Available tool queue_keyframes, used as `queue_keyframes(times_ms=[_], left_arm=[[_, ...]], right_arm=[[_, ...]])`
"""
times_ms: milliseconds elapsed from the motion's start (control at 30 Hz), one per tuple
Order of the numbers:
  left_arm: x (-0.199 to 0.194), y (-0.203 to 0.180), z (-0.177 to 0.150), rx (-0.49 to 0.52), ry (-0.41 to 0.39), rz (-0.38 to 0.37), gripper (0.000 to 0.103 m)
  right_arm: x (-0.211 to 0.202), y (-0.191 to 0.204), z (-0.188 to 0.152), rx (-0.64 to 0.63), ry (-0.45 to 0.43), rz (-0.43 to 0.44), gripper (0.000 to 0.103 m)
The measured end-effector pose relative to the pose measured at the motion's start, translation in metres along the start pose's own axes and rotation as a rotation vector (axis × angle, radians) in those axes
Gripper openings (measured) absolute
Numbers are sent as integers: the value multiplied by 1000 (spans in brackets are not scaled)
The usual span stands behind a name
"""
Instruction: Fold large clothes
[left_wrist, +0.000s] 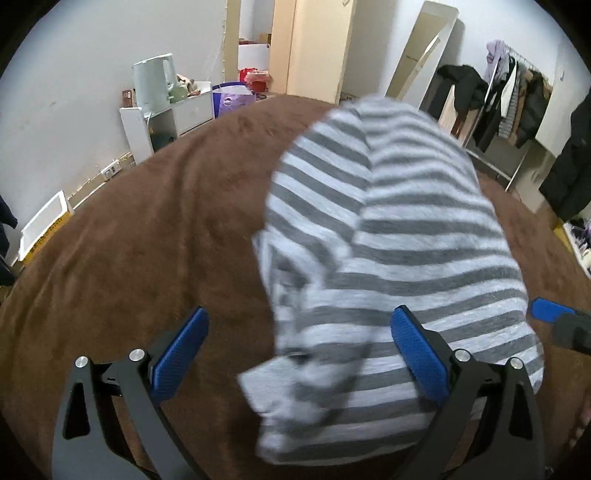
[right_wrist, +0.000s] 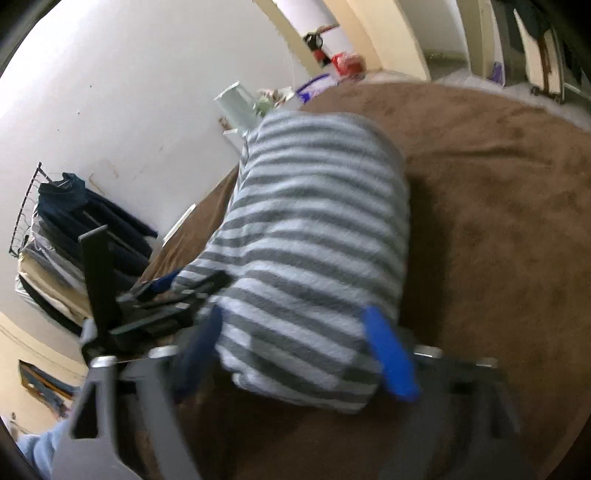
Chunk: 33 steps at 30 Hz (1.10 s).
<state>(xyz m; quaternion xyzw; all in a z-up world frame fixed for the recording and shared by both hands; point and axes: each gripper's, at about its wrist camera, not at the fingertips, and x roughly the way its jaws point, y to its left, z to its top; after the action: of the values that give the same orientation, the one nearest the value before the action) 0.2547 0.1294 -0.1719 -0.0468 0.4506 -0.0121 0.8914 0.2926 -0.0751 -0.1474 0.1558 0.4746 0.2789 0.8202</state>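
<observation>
In the left wrist view, the striped garment (left_wrist: 388, 236) is seen folded into a long bundle on the brown blanket (left_wrist: 147, 240), filling the centre and right of the frame. The left gripper (left_wrist: 299, 354) is spread wide at the bottom, nothing clamped.

In the right wrist view, the right gripper (right_wrist: 299, 350) is likewise held wide, its near end unpinched. A fold appears released; another grasp is probably required.

Garment (left_wrist: 399, 229): near end motion-blurred, folds unreadable. Left gripper (left_wrist: 299, 354): body cut off at bottom edge. Right gripper (right_wrist: 295, 354): fingers (right_wrist: 391, 358) smeared with blur.
</observation>
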Motion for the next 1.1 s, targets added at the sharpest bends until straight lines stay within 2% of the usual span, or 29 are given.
queue_keyframes(times_ms=[133, 367, 567, 633, 833, 967, 1100], left_arm=[[3, 31, 16, -82, 27, -68, 97], [53, 57, 29, -175, 156, -321, 97], [91, 62, 27, -249, 214, -503, 97], [103, 62, 26, -254, 233, -549, 97], [125, 62, 29, -247, 239, -627, 97], [135, 53, 39, -221, 244, -637, 97], [133, 47, 46, -212, 239, -651, 96]], right_arm=[[-6, -32, 11, 86, 4, 94, 84], [23, -96, 30, 312, 16, 303, 84], [51, -128, 38, 406, 49, 359, 84], [60, -130, 37, 417, 66, 380, 89], [80, -140, 34, 442, 65, 448, 94], [83, -139, 34, 438, 54, 500, 94], [89, -133, 37, 420, 52, 488, 98]])
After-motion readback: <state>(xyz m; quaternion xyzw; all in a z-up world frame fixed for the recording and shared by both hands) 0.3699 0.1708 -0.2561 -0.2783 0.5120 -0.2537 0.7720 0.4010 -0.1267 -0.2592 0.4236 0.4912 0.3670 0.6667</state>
